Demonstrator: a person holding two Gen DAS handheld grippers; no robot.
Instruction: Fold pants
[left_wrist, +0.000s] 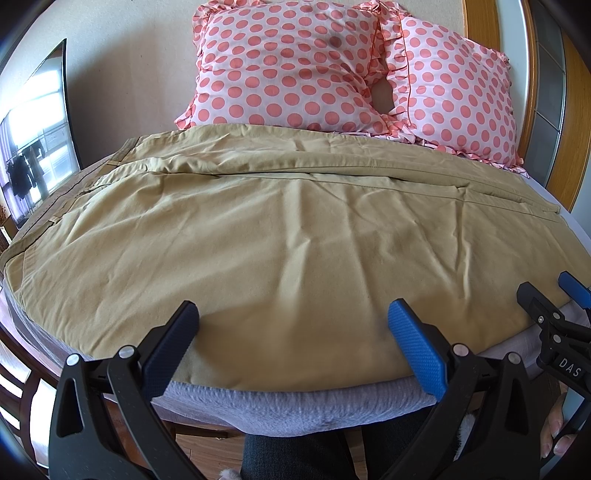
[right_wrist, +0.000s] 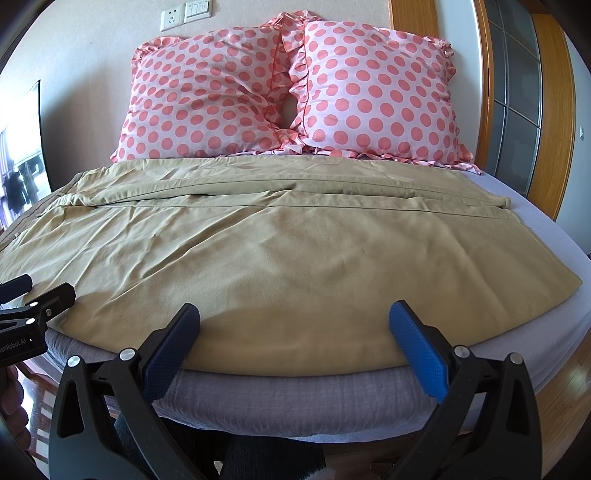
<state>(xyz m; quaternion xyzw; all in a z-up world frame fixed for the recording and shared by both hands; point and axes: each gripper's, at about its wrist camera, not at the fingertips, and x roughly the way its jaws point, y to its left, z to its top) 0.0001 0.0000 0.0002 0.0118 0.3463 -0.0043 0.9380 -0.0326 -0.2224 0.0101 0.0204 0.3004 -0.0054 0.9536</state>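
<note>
1. The tan pants (left_wrist: 280, 236) lie spread flat across the bed (left_wrist: 295, 406), waistband off to the left, legs running right, near edge along the mattress front — laid out ready for a fold, I'd say.
2. Left tool (left_wrist: 293, 321) hovers at that near edge, fingers spread wide, gripping nothing.
3. Right tool (right_wrist: 294, 321) too: spread apart, empty, poised over the hem side.
4. Two polka-dot pillows (right_wrist: 288, 96) sit behind; no containers anywhere.

Reads "DAS" in white on the right hand-held gripper (left_wrist: 576, 291); partly cut "enRobot.AI" on the left hand-held gripper (right_wrist: 40, 288).
</note>
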